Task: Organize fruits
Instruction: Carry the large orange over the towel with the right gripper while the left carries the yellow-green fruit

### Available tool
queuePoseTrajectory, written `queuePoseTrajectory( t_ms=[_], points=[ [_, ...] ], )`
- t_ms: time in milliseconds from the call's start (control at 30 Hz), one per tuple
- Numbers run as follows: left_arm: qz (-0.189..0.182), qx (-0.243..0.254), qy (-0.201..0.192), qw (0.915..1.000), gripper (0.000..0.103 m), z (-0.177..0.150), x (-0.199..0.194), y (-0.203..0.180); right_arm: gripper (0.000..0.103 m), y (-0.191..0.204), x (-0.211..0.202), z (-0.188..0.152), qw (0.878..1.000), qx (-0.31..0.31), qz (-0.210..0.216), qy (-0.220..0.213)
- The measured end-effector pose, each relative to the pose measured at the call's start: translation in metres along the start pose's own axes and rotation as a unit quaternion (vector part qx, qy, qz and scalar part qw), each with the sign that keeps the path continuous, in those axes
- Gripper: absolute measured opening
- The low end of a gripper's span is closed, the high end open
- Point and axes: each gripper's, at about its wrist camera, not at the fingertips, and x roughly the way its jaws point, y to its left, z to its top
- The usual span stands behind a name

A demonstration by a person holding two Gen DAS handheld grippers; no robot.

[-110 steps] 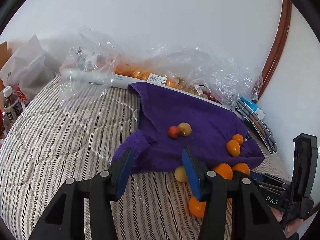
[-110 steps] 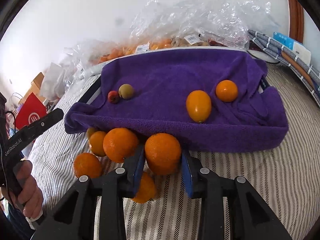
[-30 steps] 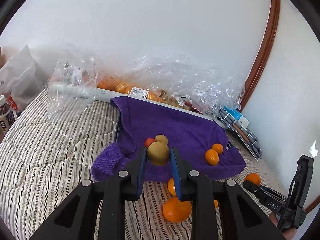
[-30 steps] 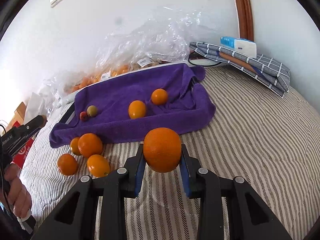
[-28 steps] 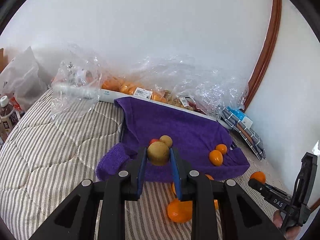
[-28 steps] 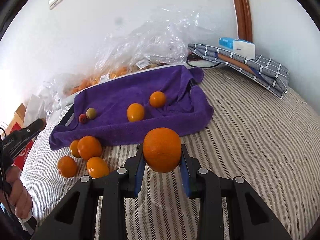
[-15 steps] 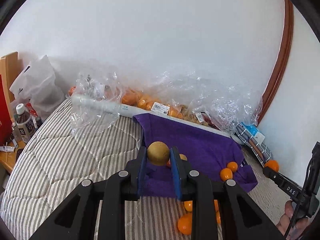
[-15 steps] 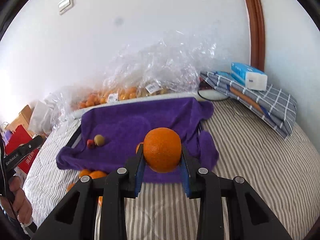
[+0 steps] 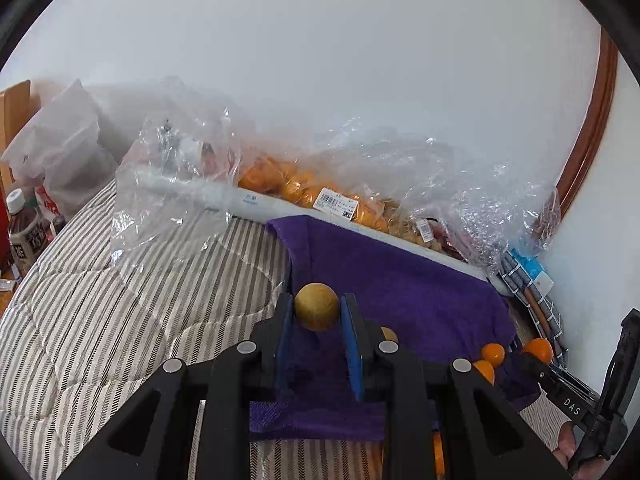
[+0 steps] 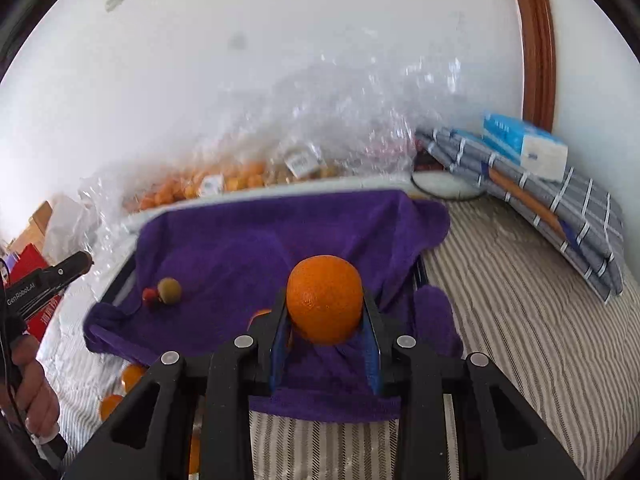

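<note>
The left gripper (image 9: pixel 317 316) has its jaws clamped on a small round tan fruit (image 9: pixel 316 306) with a dull, matte skin, held above the near edge of the purple towel (image 9: pixel 400 280). The right gripper (image 10: pixel 325 314) has its jaws clamped on a large orange (image 10: pixel 325 299) with a pebbled skin, also above the towel's near edge.

The towel is a thick terry cloth, rumpled, spread on a bed (image 9: pixel 100 300) with a quilted striped cover. Only the right wrist view shows a small olive-coloured fruit (image 10: pixel 169 290) touching a smaller red one (image 10: pixel 149 294) on the towel's left part, and a blue and white box (image 10: pixel 524 144) on folded checked cloths right of the towel. Only the left wrist view shows a capped bottle (image 9: pixel 22 228) far left of the towel. Behind the towel lie crinkled clear plastic bags (image 9: pixel 320 192) of orange fruit.
</note>
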Motion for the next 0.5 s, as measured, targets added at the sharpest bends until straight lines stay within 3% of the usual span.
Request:
queuePoseTrajectory(
  t_ms=[500],
  points=[
    [0.007, 0.036, 0.040, 0.9985, 0.023, -0.015, 0.017, -0.022, 0.032, -0.001, 0.015, -0.010, 0.999, -0.013, -0.009, 0.032]
  ],
)
